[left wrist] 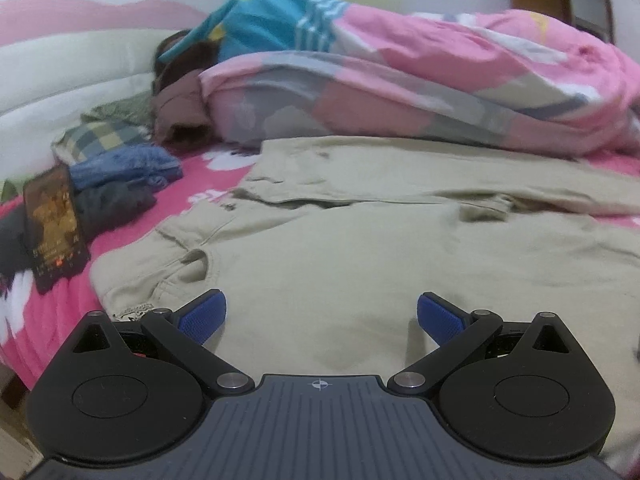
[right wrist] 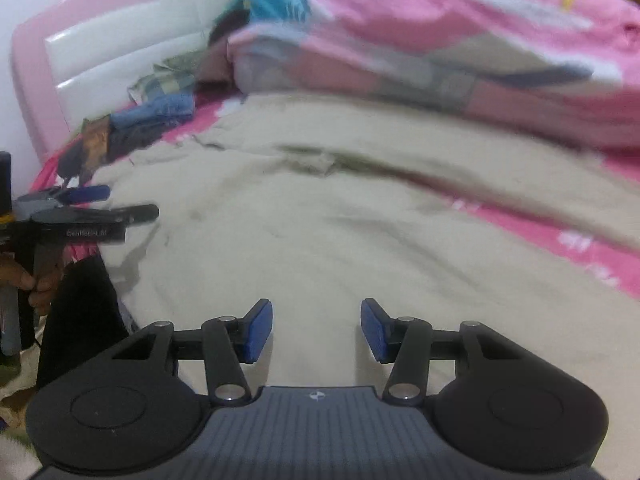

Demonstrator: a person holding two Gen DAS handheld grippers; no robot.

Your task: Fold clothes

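Both grippers [left wrist: 322,316] [right wrist: 317,330] agape above trousers [left wrist: 360,248]

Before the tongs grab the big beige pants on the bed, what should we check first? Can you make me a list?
1. Left tongs open with nothing inside: ok.
2. Right tongs open with nothing inside: ok.
3. Beige pants spread out on the bed in front of both tongs: ok.
4. Phone lying beside the pants, not on them: ok.
5. Pink quilt off the pants: cannot tell, its edge meets the far side.
6. Pants free of wrinkles: not ok, ridges show across the middle.
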